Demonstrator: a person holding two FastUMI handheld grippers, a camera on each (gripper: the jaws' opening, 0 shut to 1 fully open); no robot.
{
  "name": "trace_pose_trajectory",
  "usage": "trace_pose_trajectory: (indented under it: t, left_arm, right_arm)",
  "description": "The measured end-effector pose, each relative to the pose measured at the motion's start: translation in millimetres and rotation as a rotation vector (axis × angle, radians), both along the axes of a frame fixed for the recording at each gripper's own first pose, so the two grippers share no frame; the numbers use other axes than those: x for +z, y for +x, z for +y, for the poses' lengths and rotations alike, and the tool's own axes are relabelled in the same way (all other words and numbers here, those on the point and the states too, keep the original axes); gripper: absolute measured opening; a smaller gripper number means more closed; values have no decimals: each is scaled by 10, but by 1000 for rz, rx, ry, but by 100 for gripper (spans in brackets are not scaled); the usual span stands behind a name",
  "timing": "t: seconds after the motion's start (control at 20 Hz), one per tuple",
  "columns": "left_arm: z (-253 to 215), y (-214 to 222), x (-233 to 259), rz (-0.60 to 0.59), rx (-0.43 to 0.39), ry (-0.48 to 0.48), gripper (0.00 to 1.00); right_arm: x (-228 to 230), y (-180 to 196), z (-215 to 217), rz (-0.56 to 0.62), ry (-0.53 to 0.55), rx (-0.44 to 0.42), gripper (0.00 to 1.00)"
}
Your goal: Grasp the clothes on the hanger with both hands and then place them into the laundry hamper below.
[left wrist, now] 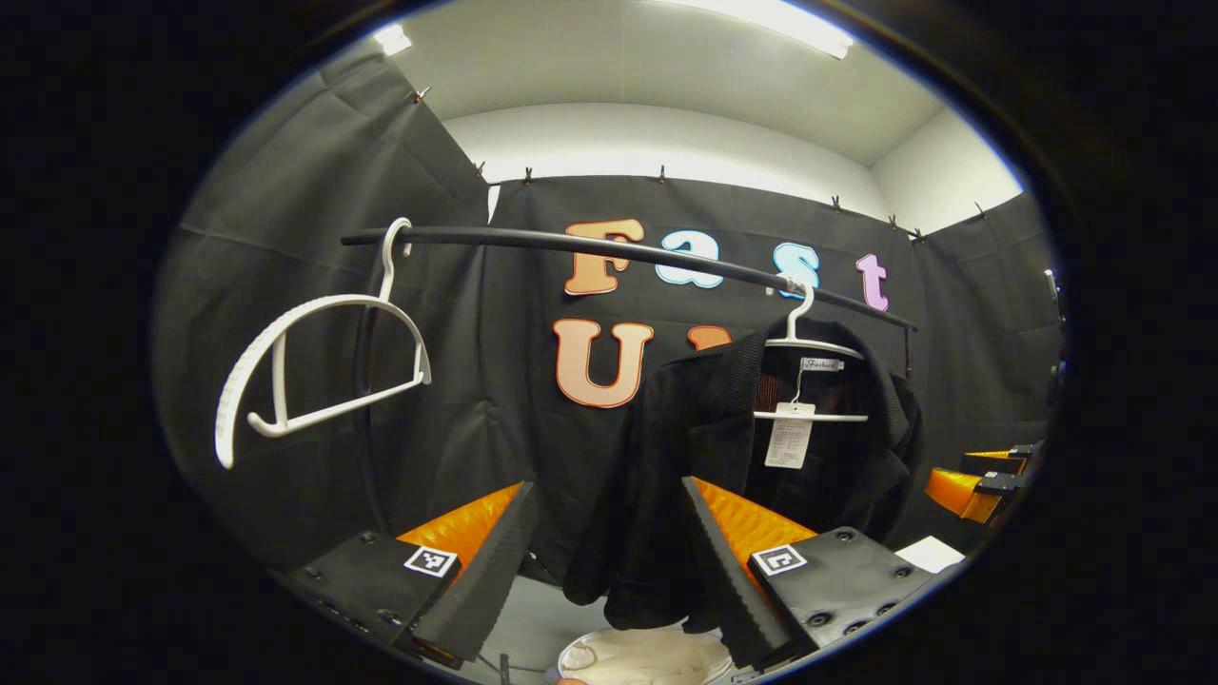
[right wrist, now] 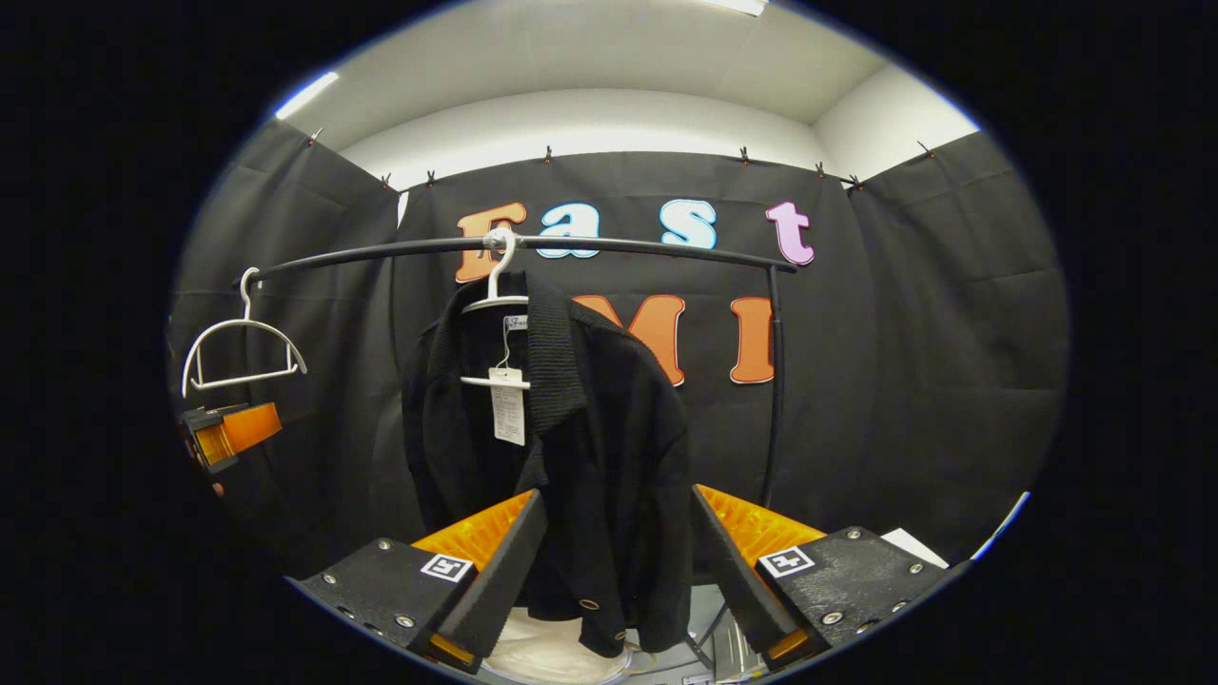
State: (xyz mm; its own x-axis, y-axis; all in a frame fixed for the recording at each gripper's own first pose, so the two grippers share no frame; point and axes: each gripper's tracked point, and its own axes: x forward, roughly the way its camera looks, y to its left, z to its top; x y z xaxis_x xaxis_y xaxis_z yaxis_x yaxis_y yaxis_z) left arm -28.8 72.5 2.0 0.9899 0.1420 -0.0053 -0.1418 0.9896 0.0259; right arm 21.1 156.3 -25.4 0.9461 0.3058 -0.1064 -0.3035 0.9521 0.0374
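The booth is walled in black cloth (right wrist: 904,333) under a pale ceiling (left wrist: 666,67) lit by strip lights. A black rail (right wrist: 590,245) runs across the booth, carried at its right end by an upright post (right wrist: 775,381). The black jacket (right wrist: 590,447) hangs from the rail on a white hanger (right wrist: 495,285), its long axis straight down, collar at the top and hem at the bottom, open front turned toward the grippers, with a paper tag (right wrist: 508,411) dangling inside the neck. In the left gripper view the jacket (left wrist: 723,457) hangs near the right end of the rail (left wrist: 609,249), and an empty white hanger (left wrist: 314,371) hangs tilted at the rail's left end. Below the jacket's hem sits the laundry hamper (left wrist: 647,656), pale cloth showing inside its rim. The left gripper (left wrist: 609,552) has its fingers spread apart, the jacket's lower edge seen between them, though whether they touch it cannot be told. The right gripper (right wrist: 618,557) is likewise spread wide, the jacket's hem between its fingers, contact unclear.
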Motion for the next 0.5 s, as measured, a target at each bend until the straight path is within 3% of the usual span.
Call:
trace_pose_trajectory:
  t: [0.45,0.5]
  left_arm:
    - [205,236,-100,15,-73,8,96]
    - [216,247,-117,18,-80,6,93]
  right_arm:
    - [-176,355,453,41,26,-19,93]
    - [-200,427,501,44,27,-21,93]
